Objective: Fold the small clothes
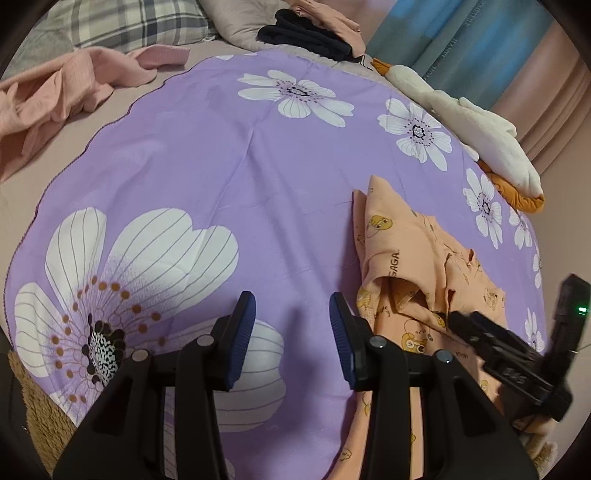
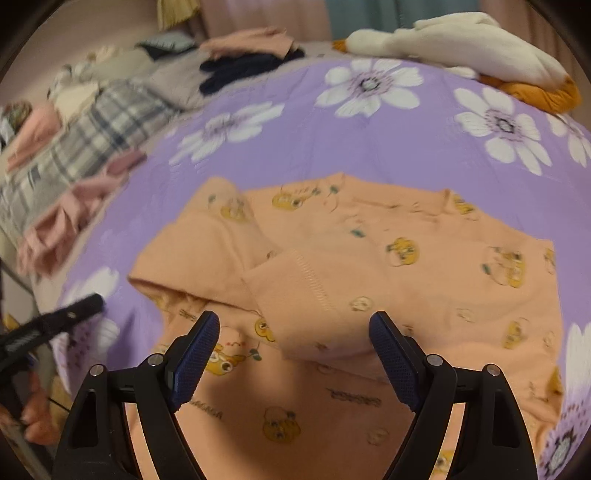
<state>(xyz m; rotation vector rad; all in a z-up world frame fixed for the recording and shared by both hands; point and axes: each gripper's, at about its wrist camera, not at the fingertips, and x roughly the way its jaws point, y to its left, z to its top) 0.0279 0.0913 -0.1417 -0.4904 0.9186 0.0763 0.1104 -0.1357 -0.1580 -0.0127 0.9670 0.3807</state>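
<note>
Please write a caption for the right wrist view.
Open right gripper above a partly folded orange garment on a purple floral sheet.

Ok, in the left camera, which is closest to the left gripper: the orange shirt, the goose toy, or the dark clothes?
1. Orange shirt, just right of the left gripper.
2. Goose toy, farther right, at the blanket's edge.
3. Dark clothes, far end.

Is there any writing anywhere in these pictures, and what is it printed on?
"SAGA": printed on the peach cartoon-print garment, next to a little yellow character; the word may run on under a fold.
More printed words on the same garment in the right wrist view: upside down and blurred, unreadable.
Lettering along the blue curtain: too small to read.
Marking on the right gripper: unreadable.
</note>
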